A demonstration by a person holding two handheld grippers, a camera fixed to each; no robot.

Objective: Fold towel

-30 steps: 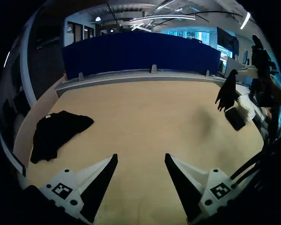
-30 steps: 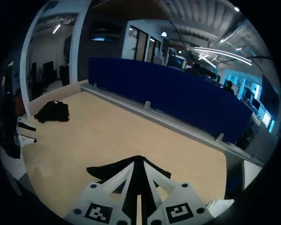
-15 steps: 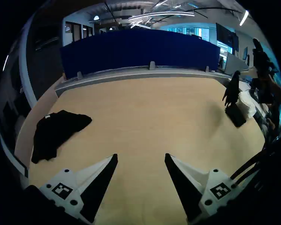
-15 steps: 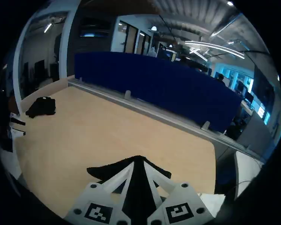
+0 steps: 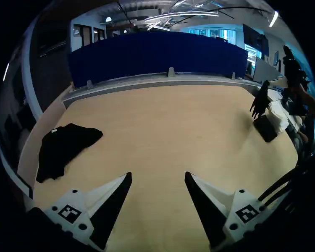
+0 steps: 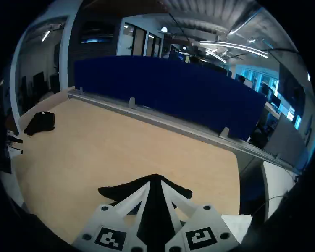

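Note:
A crumpled black towel [image 5: 63, 147] lies on the wooden table [image 5: 166, 122] at the left in the left gripper view; it is the small dark heap far off in the right gripper view [image 6: 40, 123]. My left gripper [image 5: 157, 176] is open above bare wood, with nothing between its fingers. My right gripper [image 6: 156, 178] is shut on a second black towel [image 6: 115, 192], which spreads to both sides of its fingers. From the left gripper view that towel [image 5: 260, 101] hangs above the table's right edge.
A folded black cloth [image 5: 265, 128] and a white stack [image 5: 279, 117] sit at the table's right edge, with a person's arm [image 5: 300, 94] above them. A blue partition [image 5: 157, 54] runs along the table's far side. A white item [image 6: 237, 220] lies under the right gripper.
The right gripper has carried its hanging towel a little farther toward the table's right edge, and its view has swung so the crumpled towel looks smaller. The left gripper stayed still and open.

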